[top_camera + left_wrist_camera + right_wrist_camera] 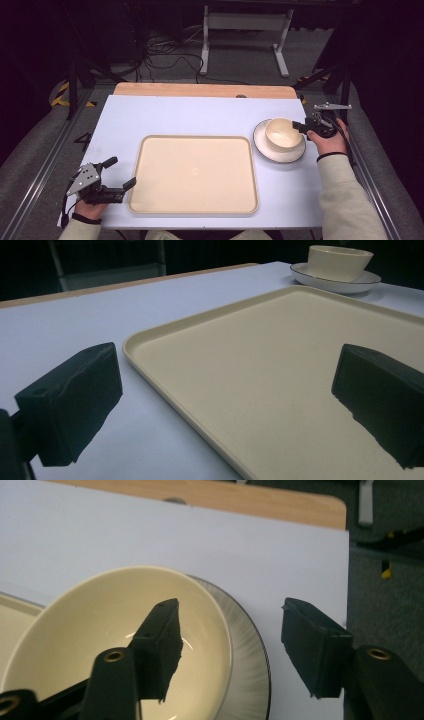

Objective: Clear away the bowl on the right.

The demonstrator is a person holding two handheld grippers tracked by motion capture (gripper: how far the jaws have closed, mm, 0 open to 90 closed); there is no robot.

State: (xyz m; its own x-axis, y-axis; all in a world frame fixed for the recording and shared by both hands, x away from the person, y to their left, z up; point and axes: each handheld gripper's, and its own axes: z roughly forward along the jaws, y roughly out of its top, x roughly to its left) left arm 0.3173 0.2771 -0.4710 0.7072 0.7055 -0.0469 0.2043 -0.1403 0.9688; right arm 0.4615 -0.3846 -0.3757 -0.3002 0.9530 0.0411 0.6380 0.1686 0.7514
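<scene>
While the left gripper point(120, 172) is rested apart by the tray point(194, 174), the bowl point(120, 640) rim is straddled, not yet clamped, by the right gripper point(230, 645); closing is judged next

Beige long sleeves cover both forearms, a dark band circling each wrist. The black left gripper point(116, 173) carries a grey three-cornered plate; brass-ringed screw holes mark the black right gripper point(227, 647).

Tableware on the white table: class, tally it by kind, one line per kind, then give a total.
Tray: 1
Plate: 1
Bowl: 1, standing on the plate
Total: 3
</scene>
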